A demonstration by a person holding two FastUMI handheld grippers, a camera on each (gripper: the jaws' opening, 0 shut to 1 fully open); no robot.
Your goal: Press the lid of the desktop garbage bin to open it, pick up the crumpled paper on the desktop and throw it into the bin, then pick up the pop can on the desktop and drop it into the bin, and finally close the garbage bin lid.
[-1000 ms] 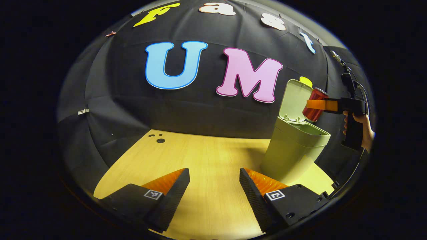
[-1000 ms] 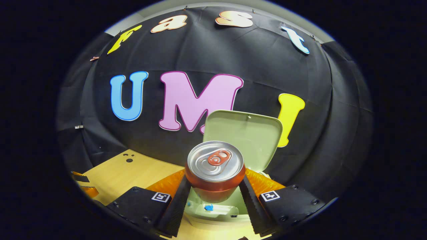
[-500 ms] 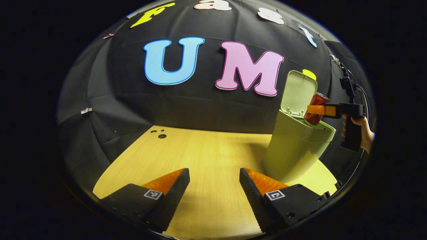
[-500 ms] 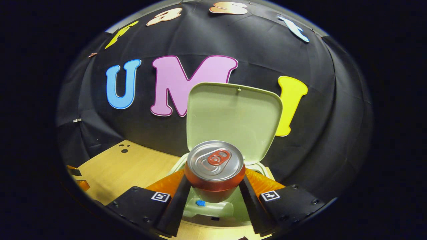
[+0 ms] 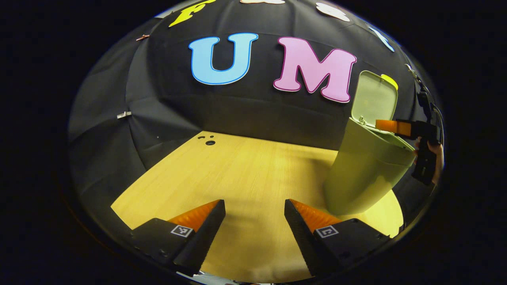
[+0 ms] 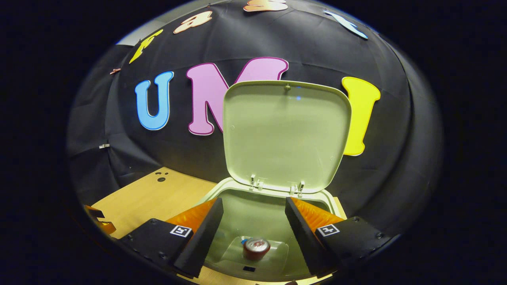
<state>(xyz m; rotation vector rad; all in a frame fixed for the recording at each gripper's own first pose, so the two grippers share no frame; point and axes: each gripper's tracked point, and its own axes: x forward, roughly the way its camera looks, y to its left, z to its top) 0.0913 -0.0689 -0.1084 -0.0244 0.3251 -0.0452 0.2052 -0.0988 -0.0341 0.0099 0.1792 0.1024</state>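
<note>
1. Above the bin [image 6: 222, 190], my right gripper [image 6: 253, 221] has its fingers released, empty; the can [image 6: 256, 248] stands on the bin's floor.
2. The lid [image 6: 285, 134] stands upright behind those fingers; I judge pushing it down comes next.
3. My left gripper [image 5: 253, 225], fingers spread, hangs over the bench [image 5: 237, 170], farther from the bin.

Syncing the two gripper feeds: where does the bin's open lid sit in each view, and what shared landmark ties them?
Left gripper view: the lid stands upright at far right, above the bin, with the right gripper over the bin's mouth.
Right gripper view: the lid stands at centre, its inner face to the camera, hinged at the bin's back rim.
Shared landmark: the small holes in the tabletop.
</note>
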